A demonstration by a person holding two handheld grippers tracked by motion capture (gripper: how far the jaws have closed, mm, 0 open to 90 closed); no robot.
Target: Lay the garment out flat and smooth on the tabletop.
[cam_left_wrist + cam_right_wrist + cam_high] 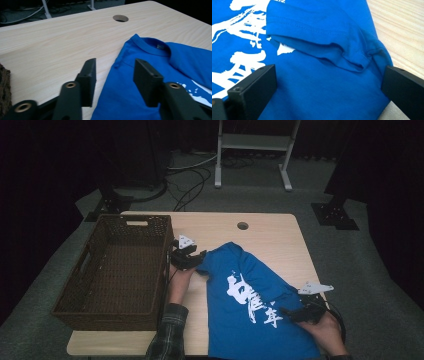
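Note:
A blue T-shirt (250,295) with white lettering lies spread on the light wooden table (270,230), collar toward the far side. My left gripper (194,258) sits at the shirt's left shoulder, beside the basket. In the left gripper view its jaws (115,67) stand apart over the edge of the shirt (117,97), gripping nothing. My right gripper (292,312) rests at the shirt's right side. In the right gripper view its jaws (329,80) are wide open, with the shirt (312,82) and its folded-over sleeve (317,35) lying between them, untouched by the pads.
A dark brown wicker basket (75,270) stands on the table's left part, and its corner (3,87) shows in the left gripper view. A round cable hole (243,226) is near the far edge. Beyond the table are cables and a white stand (252,150).

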